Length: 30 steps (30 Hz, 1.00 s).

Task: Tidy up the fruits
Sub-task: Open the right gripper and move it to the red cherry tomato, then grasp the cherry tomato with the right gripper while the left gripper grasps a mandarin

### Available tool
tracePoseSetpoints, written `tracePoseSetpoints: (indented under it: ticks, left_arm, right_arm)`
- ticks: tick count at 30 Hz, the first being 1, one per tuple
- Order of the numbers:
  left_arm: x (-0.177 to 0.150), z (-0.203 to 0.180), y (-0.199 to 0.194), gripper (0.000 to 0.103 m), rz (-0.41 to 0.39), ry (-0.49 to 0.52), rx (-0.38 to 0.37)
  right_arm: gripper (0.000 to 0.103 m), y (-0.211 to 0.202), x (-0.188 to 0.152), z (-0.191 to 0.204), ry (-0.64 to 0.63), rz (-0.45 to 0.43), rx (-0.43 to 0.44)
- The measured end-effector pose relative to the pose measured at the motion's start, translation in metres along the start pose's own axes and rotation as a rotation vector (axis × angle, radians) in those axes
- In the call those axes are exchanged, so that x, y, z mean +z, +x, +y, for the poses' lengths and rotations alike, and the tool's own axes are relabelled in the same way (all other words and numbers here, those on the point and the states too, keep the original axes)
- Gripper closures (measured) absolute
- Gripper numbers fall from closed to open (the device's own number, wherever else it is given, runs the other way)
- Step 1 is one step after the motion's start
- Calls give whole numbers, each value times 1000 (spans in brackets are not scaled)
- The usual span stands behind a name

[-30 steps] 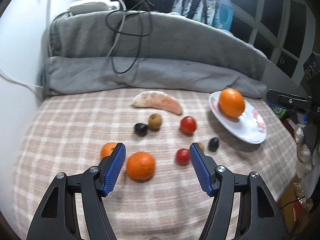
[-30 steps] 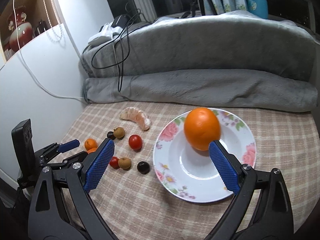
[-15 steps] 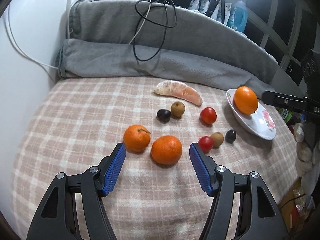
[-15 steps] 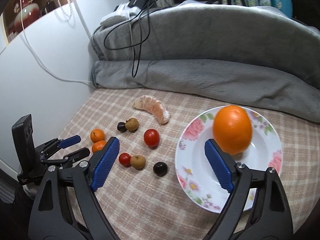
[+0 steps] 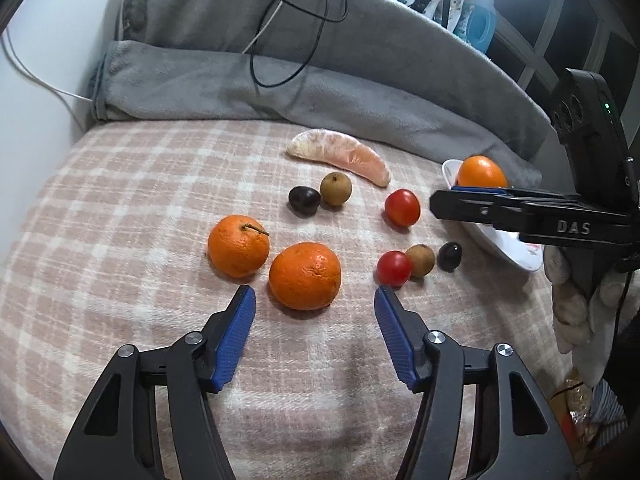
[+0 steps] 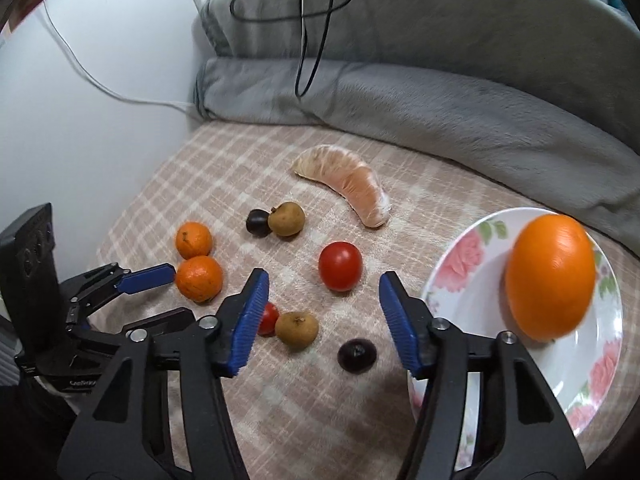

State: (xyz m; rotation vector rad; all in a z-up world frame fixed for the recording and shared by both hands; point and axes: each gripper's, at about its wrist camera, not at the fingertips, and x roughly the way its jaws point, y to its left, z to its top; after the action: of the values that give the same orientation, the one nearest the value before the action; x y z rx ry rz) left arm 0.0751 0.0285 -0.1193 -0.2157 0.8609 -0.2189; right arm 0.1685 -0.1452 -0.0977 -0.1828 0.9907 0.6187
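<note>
On plaid bench (image 5: 120, 184): left tool (image 5: 315, 312) gapes wide, empty, just before near mandarin (image 5: 305, 276); right tool (image 6: 323, 300) wide, empty, above small fruits; big orange (image 6: 548, 276) sits on floral plate (image 6: 460, 256)

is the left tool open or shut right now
Open. The left tool has its blue pads wide apart and empty, with the nearer orange on the cloth just ahead between them, untouched.

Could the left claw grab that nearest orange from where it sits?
Probably yes. The left claw is open, and the nearest orange lies just ahead between its blue pads, with bare cloth in the gap. The second orange sits close beside it and might get nudged.
</note>
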Motion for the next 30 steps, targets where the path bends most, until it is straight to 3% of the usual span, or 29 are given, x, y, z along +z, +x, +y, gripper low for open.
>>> tracePoseSetpoints:
  ticks: [2, 13, 18, 20, 25, 30]
  left_arm:
    - [1, 1, 2, 46, 6, -7, 0]
    - [4, 0, 15, 52, 24, 5, 29]
    - [4, 2, 21, 62, 28, 2, 42]
    - [5, 4, 23, 63, 27, -2, 43]
    - [4, 4, 24, 65, 21, 4, 46]
    - [3, 4, 23, 65, 18, 6, 46]
  right_arm:
    - [50, 8, 4, 1, -12, 13, -9]
    - [56, 37, 15, 0, -52, 58, -44]
    - [58, 48, 16, 1, -68, 80, -64]
    - [63, 51, 16, 1, -72, 84, -70]
    - [71, 56, 16, 3, -88, 94, -80]
    - [72, 57, 17, 4, -77, 86, -77]
